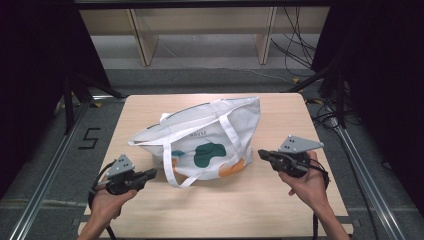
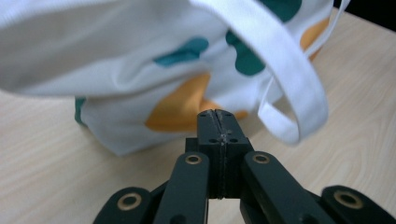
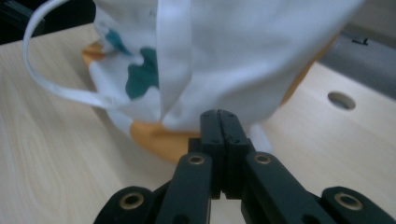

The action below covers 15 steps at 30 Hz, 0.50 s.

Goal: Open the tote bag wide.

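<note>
While the white tote bag (image 1: 210,142) lies slumped at mid-table (image 1: 280,210), mouth toward the far left, teal and orange print facing up, one loose strap (image 1: 172,172) trails off its near-left edge; left gripper (image 1: 150,173) and right gripper (image 1: 261,153) flank it, each pair of jaws pressed together on nothing, tips just short of the cloth. Risks, as judged: limp fabric sliding or bunching under a push; strap snagging a jaw. Surroundings: cables (image 1: 300,47) on floor beyond; wooden frame legs (image 1: 145,45); nothing blocking.
</note>
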Tool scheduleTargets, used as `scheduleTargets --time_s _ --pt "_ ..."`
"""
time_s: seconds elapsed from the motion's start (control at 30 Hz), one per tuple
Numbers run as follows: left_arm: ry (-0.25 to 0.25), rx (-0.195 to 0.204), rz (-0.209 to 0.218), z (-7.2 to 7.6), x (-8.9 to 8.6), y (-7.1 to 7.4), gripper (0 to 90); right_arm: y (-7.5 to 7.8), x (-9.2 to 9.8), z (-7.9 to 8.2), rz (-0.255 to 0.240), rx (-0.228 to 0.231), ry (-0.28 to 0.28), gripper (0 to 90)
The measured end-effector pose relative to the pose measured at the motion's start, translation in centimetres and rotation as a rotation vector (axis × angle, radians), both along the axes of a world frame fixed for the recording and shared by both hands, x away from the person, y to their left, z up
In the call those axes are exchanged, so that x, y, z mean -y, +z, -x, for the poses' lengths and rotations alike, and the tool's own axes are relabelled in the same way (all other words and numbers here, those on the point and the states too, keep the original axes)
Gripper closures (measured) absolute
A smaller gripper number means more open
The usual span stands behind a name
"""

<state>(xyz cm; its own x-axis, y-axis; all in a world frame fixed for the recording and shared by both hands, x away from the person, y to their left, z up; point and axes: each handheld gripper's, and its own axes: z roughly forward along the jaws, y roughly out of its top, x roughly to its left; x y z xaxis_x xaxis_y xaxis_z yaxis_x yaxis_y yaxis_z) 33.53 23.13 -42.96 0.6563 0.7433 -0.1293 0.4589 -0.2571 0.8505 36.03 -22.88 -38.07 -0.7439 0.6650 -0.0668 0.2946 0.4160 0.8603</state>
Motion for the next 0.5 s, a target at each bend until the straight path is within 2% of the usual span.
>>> scheduleTargets --time_s 0.03,0.07,0.1,0.13,0.17,0.33,0.37,0.43,0.47,0.5 --pt "0.012 0.004 -0.001 -0.8 0.0 0.9 89.4 1.3 -0.5 -0.7 0.0 0.018 0.011 90.0" --pt "0.012 0.004 -0.001 -0.8 0.0 0.9 89.4 1.9 -0.8 -0.9 -0.013 0.01 0.005 90.0" --pt "0.015 0.008 0.006 -1.6 -0.1 1.8 89.4 2.4 -1.0 -1.4 -0.014 0.04 0.014 90.0" --pt "0.015 0.008 0.006 -1.6 -0.1 1.8 89.4 2.4 -1.0 -1.4 -0.014 0.04 0.014 90.0" --pt "0.014 0.005 0.015 -2.0 -0.1 2.4 89.4 3.1 -1.1 -1.7 -0.005 0.032 0.03 90.0" --pt "0.009 0.029 0.01 -4.0 0.1 5.3 89.2 6.3 -2.5 -3.6 -0.023 0.038 0.025 90.0" --pt "0.015 0.035 0.003 -4.3 0.2 5.8 89.2 6.9 -2.7 -4.1 -0.014 0.05 0.042 90.0" --pt "0.014 0.033 0.008 -4.7 0.2 6.2 89.0 8.0 -3.3 -4.7 -0.011 0.049 0.03 90.0" --pt "0.024 0.037 -0.002 -5.5 0.4 6.9 89.0 8.5 -3.7 -5.1 -0.004 0.069 0.029 90.0" --pt "0.023 0.035 -0.007 -5.9 0.5 7.2 88.9 9.0 -4.0 -5.5 0.008 0.065 0.033 90.0"
